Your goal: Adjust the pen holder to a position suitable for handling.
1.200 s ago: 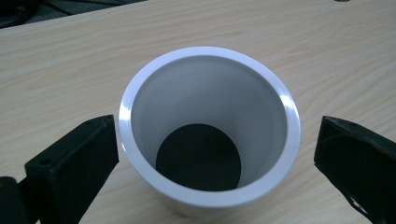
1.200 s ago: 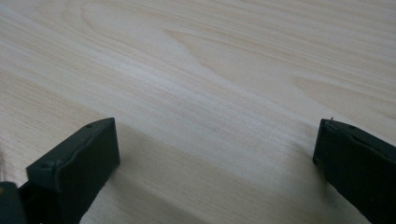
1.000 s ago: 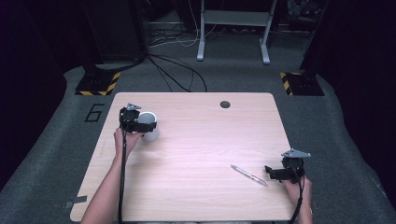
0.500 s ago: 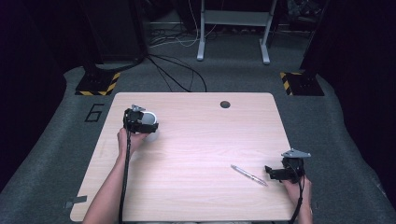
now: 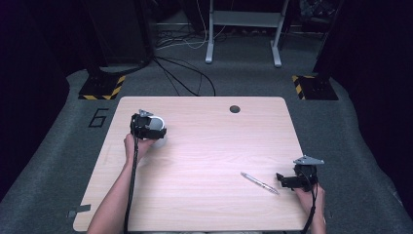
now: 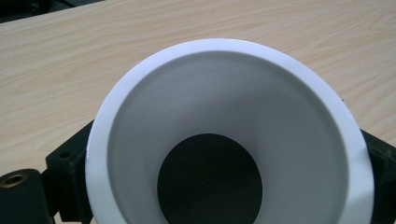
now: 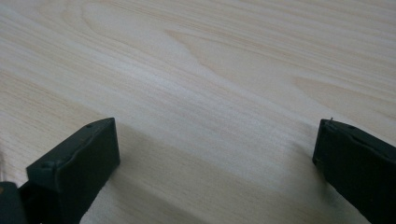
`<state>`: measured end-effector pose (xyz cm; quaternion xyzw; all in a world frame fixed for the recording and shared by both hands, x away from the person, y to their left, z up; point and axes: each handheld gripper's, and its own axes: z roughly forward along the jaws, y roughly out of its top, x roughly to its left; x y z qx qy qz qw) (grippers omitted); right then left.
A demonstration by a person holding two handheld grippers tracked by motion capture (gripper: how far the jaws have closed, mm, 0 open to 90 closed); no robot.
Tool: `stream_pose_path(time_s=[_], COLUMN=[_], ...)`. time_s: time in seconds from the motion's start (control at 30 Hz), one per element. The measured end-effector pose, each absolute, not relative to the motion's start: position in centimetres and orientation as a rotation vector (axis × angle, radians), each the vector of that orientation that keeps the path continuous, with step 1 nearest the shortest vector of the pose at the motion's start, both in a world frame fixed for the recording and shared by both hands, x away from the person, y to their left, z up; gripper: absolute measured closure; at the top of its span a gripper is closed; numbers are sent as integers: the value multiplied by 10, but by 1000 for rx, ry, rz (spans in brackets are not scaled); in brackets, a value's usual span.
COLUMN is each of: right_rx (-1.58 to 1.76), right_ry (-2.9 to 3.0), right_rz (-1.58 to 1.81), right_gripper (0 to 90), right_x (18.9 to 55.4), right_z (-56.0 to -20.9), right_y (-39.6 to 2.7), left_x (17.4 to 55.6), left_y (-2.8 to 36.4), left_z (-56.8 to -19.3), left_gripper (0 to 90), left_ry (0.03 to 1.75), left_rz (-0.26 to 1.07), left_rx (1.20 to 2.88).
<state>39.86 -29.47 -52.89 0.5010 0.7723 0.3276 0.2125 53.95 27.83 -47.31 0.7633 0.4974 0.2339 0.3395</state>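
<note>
On the pale wooden table [image 5: 204,146] we see our left gripper [image 5: 144,126] clamped on a white cup [image 6: 224,135], tipped toward its camera, with a dark bottom. Our right gripper [image 5: 292,181] rests wide apart, near a pen [image 5: 259,183]. Floor marking reads "6" [image 5: 99,117].

A glossy, smooth white cup [image 6: 224,135] is being shown against the matt pale wood-grain table [image 6: 70,70]; matt black plastic is being seen on the right gripper [image 7: 215,163] jaws.
</note>
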Motion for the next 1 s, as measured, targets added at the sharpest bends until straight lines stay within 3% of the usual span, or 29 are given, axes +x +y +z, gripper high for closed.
stream_pose_path(time_s=[1.0], right_rx=[1392], right_ry=[2147], right_rz=[904], right_gripper=[0], right_x=[399], right_z=[-529], right_y=[-295], left_x=[525], left_y=[249], left_z=[-456], left_gripper=[65], left_ry=[1160], left_rz=[567], left_rx=[2038])
